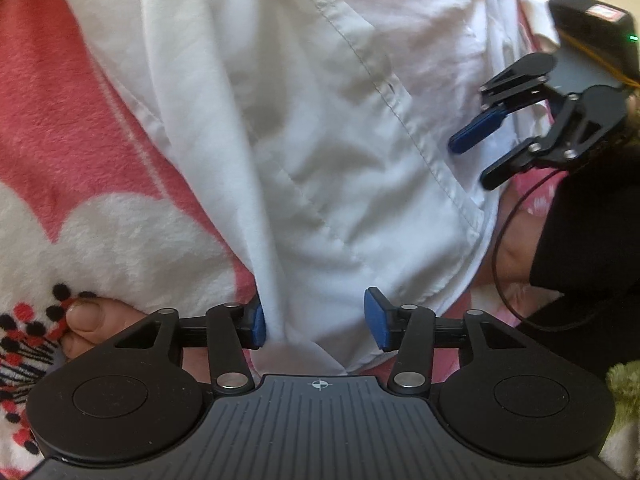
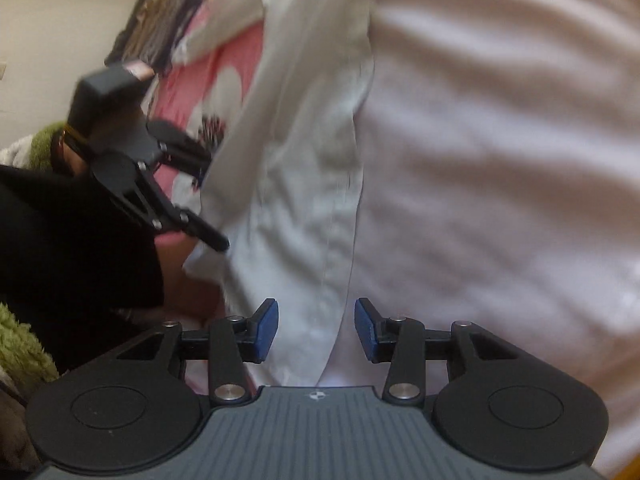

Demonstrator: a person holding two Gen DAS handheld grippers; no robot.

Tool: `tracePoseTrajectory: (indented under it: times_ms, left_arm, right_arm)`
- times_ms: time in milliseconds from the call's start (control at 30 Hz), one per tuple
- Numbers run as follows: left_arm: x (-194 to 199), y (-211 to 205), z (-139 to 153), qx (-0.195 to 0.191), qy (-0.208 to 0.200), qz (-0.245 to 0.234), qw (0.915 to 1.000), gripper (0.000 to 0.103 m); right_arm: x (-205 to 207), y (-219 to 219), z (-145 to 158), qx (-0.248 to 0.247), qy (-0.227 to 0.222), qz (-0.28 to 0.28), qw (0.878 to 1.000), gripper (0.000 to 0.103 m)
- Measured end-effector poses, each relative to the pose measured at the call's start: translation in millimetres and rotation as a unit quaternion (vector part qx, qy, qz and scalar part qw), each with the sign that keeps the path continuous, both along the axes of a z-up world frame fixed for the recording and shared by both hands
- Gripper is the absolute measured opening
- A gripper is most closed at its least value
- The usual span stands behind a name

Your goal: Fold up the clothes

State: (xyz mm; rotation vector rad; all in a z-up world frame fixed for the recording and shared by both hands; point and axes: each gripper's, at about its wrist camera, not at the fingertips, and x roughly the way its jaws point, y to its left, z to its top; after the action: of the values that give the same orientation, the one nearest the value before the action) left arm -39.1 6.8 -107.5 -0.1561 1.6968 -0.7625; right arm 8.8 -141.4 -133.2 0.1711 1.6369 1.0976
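Your left hand-held gripper stands about half open over the near edge of the white shirt. A raised fold of the cloth runs down between its 2 blue pads; the left pad touches that fold, while the right one sits clear of it, so nothing is clamped. Your thumb shows at the lower left of that view, resting against the pink blanket with its white flower pattern.

Your right hand-held gripper is also about half open, hanging over the shirt's stitched front placket. The cloth lies under the gap, and neither pad presses on it. In the left wrist view you can see this same gripper at the right edge of the shirt, its fingers spread, with a black sleeve behind it and a thin black cable looping below.

The shirt lies spread and wrinkled on the blanket, filling most of both views. Its buttonhole strip runs diagonally across the middle in the left wrist view. A stack of dark folded clothes sits at the far end of the blanket in the right wrist view, which is blurred.
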Motion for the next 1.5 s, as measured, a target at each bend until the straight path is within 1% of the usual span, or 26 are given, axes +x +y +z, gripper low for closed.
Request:
tracePoseTrajectory:
  times_ms: [100, 133, 167, 200, 267, 300, 367, 467, 567, 700, 900, 1033, 1200, 1333, 1433, 1500]
  left_arm:
    - [-1.1, -0.3, -2.5, -0.007, 0.008, -0.01, 0.9999, 0.05]
    - [-0.5, 1.3, -2.2, -0.008, 0.012, -0.009, 0.9999, 0.05]
    - [0.1, 2.9, -1.9, -0.009, 0.016, -0.007, 0.9998, 0.05]
    - [0.8, 4.6, -0.8, -0.01, 0.02, -0.005, 0.9997, 0.05]
    - [1.2, 8.3, 1.5, -0.015, 0.024, 0.005, 0.9996, 0.05]
    - [1.0, 10.3, 1.8, -0.017, 0.026, 0.011, 0.9995, 0.05]
    - [0.5, 14.8, 1.6, -0.021, 0.031, 0.023, 0.999, 0.05]
    - [-0.9, 19.7, 0.6, -0.026, 0.039, 0.037, 0.9983, 0.05]
    - [-1.8, 23.4, 0.4, -0.027, 0.041, 0.041, 0.998, 0.05]
    - [-1.7, 27.8, 1.3, -0.029, 0.04, 0.047, 0.9977, 0.05]
    - [-2.3, 30.4, -2.3, -0.023, 0.041, 0.055, 0.9974, 0.052]
    - [-2.8, 33.2, -2.5, -0.019, 0.044, 0.061, 0.997, 0.052]
    - [-2.2, 40.8, 1.0, -0.027, 0.042, 0.075, 0.9959, 0.053]
    - [-2.6, 36.0, 2.0, -0.035, 0.039, 0.066, 0.9964, 0.053]
    - [-5.2, 28.6, 1.6, -0.039, 0.038, 0.047, 0.9974, 0.053]
    - [-7.4, 23.1, 0.3, -0.039, 0.039, 0.032, 0.998, 0.053]
  right_arm:
    - [-6.3, -0.7, -10.2, 0.002, 0.027, -0.006, 1.0, 0.042]
    - [-8.4, 0.0, -13.5, 0.004, 0.033, -0.006, 0.999, 0.038]
    - [-10.6, 1.8, -17.2, 0.005, 0.037, -0.005, 0.999, 0.033]
    - [-12.7, 3.5, -21.0, 0.006, 0.041, -0.004, 0.999, 0.03]
    - [-17.2, 5.9, -26.8, 0.008, 0.046, -0.001, 0.999, 0.018]
    - [-19.8, 5.9, -27.9, 0.009, 0.046, 0.003, 0.999, 0.015]
    - [-25.1, 3.9, -27.3, 0.013, 0.041, 0.008, 0.999, 0.0]
    - [-32.9, 1.7, -20.8, 0.025, 0.028, 0.014, 0.999, 0.0]
    - [-36.3, -3.4, -14.6, 0.026, 0.018, 0.014, 0.999, 0.0]
    - [-36.8, -10.7, -13.0, 0.015, 0.016, 0.014, 1.0, 0.0]
    - [-46.0, -8.1, -19.2, 0.006, 0.035, 0.029, 0.999, 0.0]
    - [-48.7, -13.2, -20.4, -0.011, 0.026, 0.041, 0.999, 0.0]
    - [-44.0, -27.7, -20.6, -0.03, 0.016, 0.024, 0.999, 0.0]
    - [-37.6, -35.8, -17.5, -0.046, -0.006, 0.023, 0.999, 0.0]
    - [-32.6, -42.6, -15.1, -0.063, -0.025, 0.028, 0.997, 0.0]
    - [-30.0, -46.5, -15.1, -0.071, -0.03, 0.031, 0.997, 0.0]
